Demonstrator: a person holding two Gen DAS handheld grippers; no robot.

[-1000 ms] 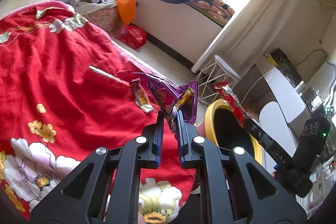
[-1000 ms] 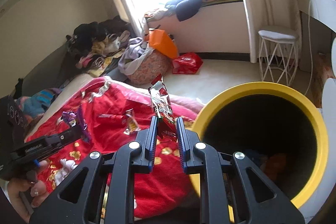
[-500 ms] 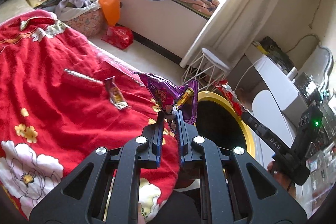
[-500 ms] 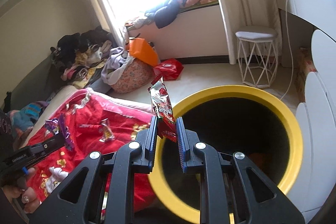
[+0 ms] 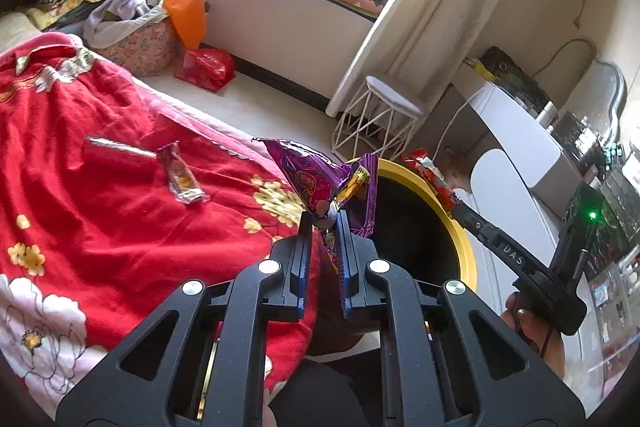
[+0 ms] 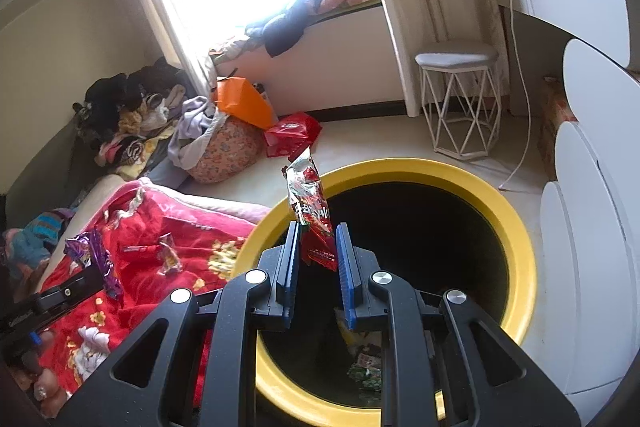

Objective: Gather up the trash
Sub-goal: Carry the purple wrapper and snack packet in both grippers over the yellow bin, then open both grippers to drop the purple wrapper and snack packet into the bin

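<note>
My left gripper (image 5: 323,223) is shut on a purple foil wrapper (image 5: 308,181), held above the edge of the red flowered bedspread (image 5: 100,211) beside the yellow-rimmed bin (image 5: 466,251). My right gripper (image 6: 318,231) is shut on a red snack wrapper (image 6: 314,215) that stands upright over the dark mouth of the bin (image 6: 516,227). Several wrappers lie at the bin's bottom (image 6: 364,367). The left wrist view shows the right gripper (image 5: 456,209) at the bin's far rim with its red wrapper (image 5: 430,173). On the bedspread lie a small orange wrapper (image 5: 182,179) and a silver-edged red stick wrapper (image 5: 116,151).
A white wire stool (image 6: 460,99) stands on the floor beyond the bin. White furniture (image 6: 592,211) flanks the bin on the right. A flowered laundry basket (image 6: 224,155), an orange bag (image 6: 244,105) and a red bag (image 6: 292,133) sit by the window seat.
Both grippers have swung rightward from the bed toward the bin. The right one now hangs over the bin's opening; the left has neared its rim. Both grips are unchanged.
</note>
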